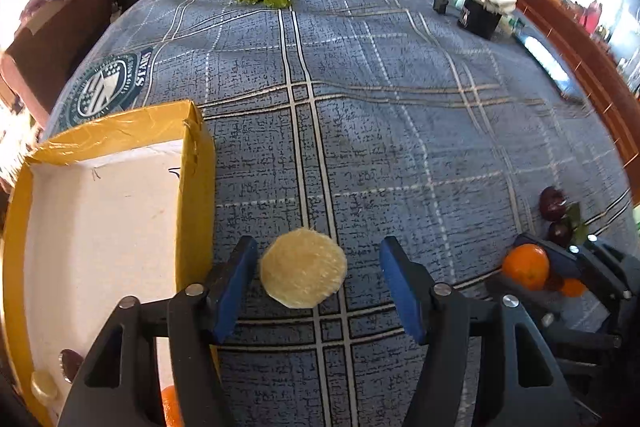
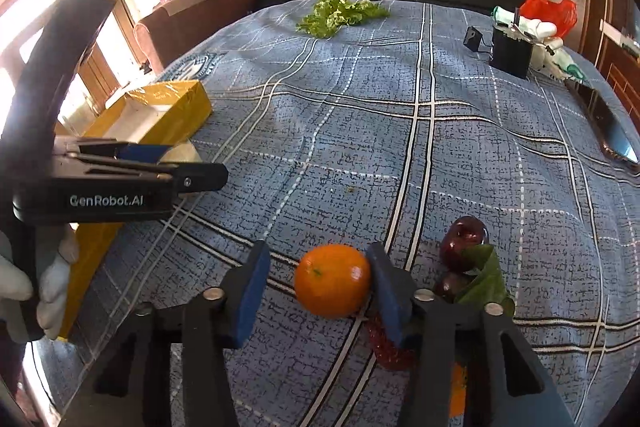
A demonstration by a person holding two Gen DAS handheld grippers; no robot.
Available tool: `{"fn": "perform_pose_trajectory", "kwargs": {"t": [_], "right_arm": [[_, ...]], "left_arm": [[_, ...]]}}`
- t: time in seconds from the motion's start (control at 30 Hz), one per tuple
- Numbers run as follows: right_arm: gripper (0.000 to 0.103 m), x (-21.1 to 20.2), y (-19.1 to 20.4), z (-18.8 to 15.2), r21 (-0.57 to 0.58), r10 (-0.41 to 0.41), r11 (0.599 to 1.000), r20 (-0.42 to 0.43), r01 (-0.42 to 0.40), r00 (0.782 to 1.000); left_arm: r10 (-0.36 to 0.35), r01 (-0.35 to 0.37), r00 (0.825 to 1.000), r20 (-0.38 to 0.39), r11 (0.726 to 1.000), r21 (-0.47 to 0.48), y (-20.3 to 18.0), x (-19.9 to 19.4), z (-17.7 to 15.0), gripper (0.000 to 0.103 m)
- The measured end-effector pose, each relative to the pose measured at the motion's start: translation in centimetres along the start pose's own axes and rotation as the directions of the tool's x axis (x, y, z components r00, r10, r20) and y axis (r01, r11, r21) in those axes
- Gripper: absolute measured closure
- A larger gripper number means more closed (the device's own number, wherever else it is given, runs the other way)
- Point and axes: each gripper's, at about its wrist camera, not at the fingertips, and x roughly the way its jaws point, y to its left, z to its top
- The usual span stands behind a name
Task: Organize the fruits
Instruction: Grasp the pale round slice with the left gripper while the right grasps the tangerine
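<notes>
A pale yellow round fruit (image 1: 303,269) lies on the blue plaid cloth between the open fingers of my left gripper (image 1: 320,287), nearer the left finger and touching neither. The yellow box (image 1: 196,155) with a white floor stands just left of it and holds a dark fruit (image 1: 70,363), a pale one (image 1: 44,387) and an orange one (image 1: 170,407). In the right wrist view an orange (image 2: 333,279) sits between the fingers of my right gripper (image 2: 320,291); the right finger touches it, the left stands apart. Dark red fruits (image 2: 464,239) with a green leaf lie right of it.
Lettuce (image 2: 340,13) lies at the far edge of the cloth. A black box (image 2: 512,53) with white items and a red bag (image 2: 548,7) stand at the far right. A phone (image 2: 612,131) lies at the right edge. A red strip (image 2: 384,343) lies under the right gripper.
</notes>
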Motion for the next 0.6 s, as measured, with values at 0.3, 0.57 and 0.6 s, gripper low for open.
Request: {"fn": "perform_pose_trajectory", "kwargs": {"t": [0.3, 0.57, 0.6], "right_arm": [[0.065, -1.2, -0.2, -0.2, 0.030, 0.072, 0.997, 0.050, -0.074, 0.996], [0.065, -3.6, 2.2, -0.1, 0.008, 0.103, 0.995, 0.092, -0.104, 0.990], [0.065, -4.0, 2.9, 0.0, 0.000, 0.115, 0.993, 0.096, -0.116, 0.989]], "left_arm": [[-0.040, 0.042, 0.997, 0.067, 0.998, -0.041, -0.3, -2.8, -1.2, 0.067], [-0.066, 0.096, 0.982, 0.175, 0.981, -0.167, 4.9, -10.4, -4.7, 0.067], [-0.051, 0.087, 0.981, 0.188, 0.978, -0.188, 6.0, -11.3, -5.5, 0.067]]}}
